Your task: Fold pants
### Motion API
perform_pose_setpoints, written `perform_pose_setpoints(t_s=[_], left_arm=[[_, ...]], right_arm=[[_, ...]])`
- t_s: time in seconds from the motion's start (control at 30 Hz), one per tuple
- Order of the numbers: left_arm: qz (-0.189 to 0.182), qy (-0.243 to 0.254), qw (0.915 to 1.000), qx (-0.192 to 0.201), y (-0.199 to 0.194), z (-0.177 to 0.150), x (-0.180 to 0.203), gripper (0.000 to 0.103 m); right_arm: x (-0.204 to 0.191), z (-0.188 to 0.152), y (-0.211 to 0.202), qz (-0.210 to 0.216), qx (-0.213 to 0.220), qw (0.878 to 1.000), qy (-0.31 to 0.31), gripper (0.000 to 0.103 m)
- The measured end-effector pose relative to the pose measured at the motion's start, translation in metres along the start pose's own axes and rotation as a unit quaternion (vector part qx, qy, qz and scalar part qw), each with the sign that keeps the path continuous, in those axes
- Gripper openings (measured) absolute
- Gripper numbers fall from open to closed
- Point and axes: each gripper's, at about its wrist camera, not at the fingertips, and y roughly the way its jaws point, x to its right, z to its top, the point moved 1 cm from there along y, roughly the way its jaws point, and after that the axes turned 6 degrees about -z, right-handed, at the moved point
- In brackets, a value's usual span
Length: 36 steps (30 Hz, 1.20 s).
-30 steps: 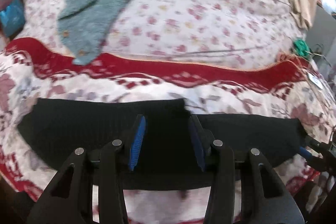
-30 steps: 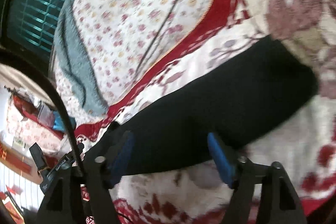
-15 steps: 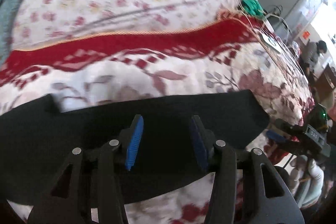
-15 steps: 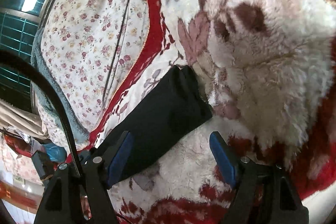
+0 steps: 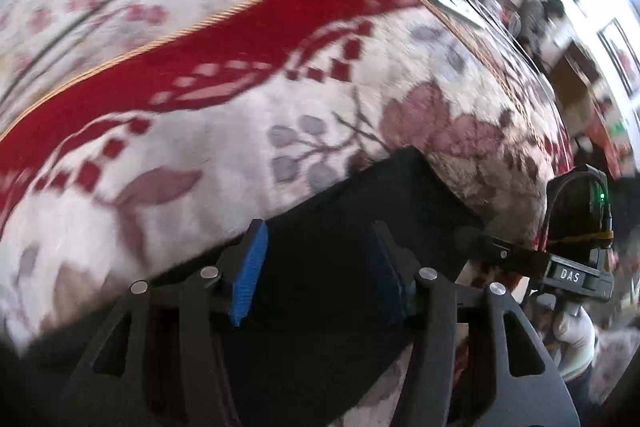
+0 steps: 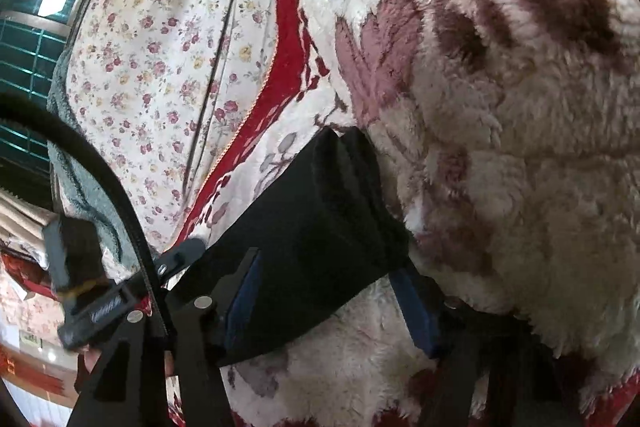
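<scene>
Lying flat on the fleece blanket (image 5: 224, 163): one pair of black pants (image 5: 360, 211), folded into a long narrow band, its squared end toward the blanket's raised hump.

Left gripper (image 5: 316, 259): jaws opening, blue pads well apart. Black cloth fills the space beneath and between them; the pads do not press on it. Whether the fingertips touch the cloth cannot be told.

Right gripper (image 6: 328, 291): jaws closing, yet wide. The end of the pants sits between the pads; the inner pad overlaps the black cloth, the outer pad (image 6: 416, 311) stands just off its corner, over white pile. No clamp visible.

Blanket: white pile, red border (image 6: 288, 39), mauve flowers. Beyond it, a small-flowered sheet (image 6: 168, 39).

Gloved hand (image 5: 572, 335): on the right gripper's handle, at the left view's edge.
</scene>
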Motion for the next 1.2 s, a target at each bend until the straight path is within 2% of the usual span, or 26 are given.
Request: perform_pose_setpoints(t_s=[0.13,0.23,0.3,0.4,0.47,0.5,0.57,0.6,0.63,0.67,0.7,0.73,0.77,0.8,0.93,1.07,1.2], left_arm=[[-0.028,0.041,0.9979,-0.042,0.021,0.015,0.001,0.059],[-0.039,0.060,0.9957,-0.059,0.035,0.024,0.003,0.059],[-0.062,0.074,0.9918,-0.083,0.047,0.029,0.009,0.059],[-0.050,0.112,0.9866,-0.108,0.064,0.031,0.020,0.062],[-0.045,0.141,0.9822,-0.115,0.071,0.030,0.029,0.070],[-0.043,0.153,0.9800,-0.119,0.073,0.030,0.032,0.071],[-0.034,0.176,0.9751,-0.130,0.078,0.029,0.038,0.071],[-0.028,0.184,0.9736,-0.132,0.080,0.029,0.040,0.071],[-0.022,0.191,0.9726,-0.130,0.080,0.029,0.042,0.065],[-0.019,0.194,0.9726,-0.127,0.080,0.029,0.043,0.057],[-0.019,0.195,0.9729,-0.123,0.079,0.029,0.045,0.053],[-0.020,0.193,0.9737,-0.120,0.079,0.029,0.045,0.044],[-0.029,0.185,0.9756,-0.114,0.076,0.031,0.045,0.028],[-0.043,0.179,0.9761,-0.116,0.074,0.032,0.045,0.021],[-0.029,0.193,0.9765,-0.091,0.058,0.029,0.049,0.015],[-0.048,0.178,0.9818,-0.046,0.011,0.035,0.048,0.014],[-0.049,0.170,0.9843,-0.002,-0.041,0.036,0.044,0.014]], right_arm=[[0.009,0.002,-0.004,0.032,0.004,0.999,0.022,0.060],[0.012,0.002,-0.005,0.053,0.005,0.998,0.026,0.060],[0.012,0.003,-0.005,0.061,0.005,0.998,0.024,0.060],[0.012,0.004,-0.003,0.070,0.001,0.997,0.022,0.060],[0.011,0.004,-0.002,0.073,0.000,0.997,0.018,0.060],[0.009,0.004,0.000,0.074,-0.002,0.997,0.012,0.059],[0.007,0.005,0.003,0.079,-0.005,0.997,0.009,0.052],[0.007,0.006,0.006,0.076,-0.009,0.997,0.010,0.042],[0.007,0.007,0.010,0.066,-0.014,0.998,0.007,0.030],[0.005,0.007,0.012,0.064,-0.015,0.998,0.003,0.026],[0.003,0.008,0.013,0.068,-0.013,0.998,-0.001,0.019],[0.001,0.008,0.013,0.074,-0.009,0.997,-0.005,0.018],[0.000,0.008,0.011,0.078,-0.002,0.997,-0.008,0.017],[-0.002,0.007,0.009,0.084,0.007,0.996,-0.012,0.015],[-0.011,0.005,-0.006,0.133,0.038,0.990,-0.022,0.015],[-0.033,0.002,-0.023,0.163,0.053,0.984,-0.052,0.014],[-0.066,0.001,-0.041,0.191,0.069,0.976,-0.083,0.013]])
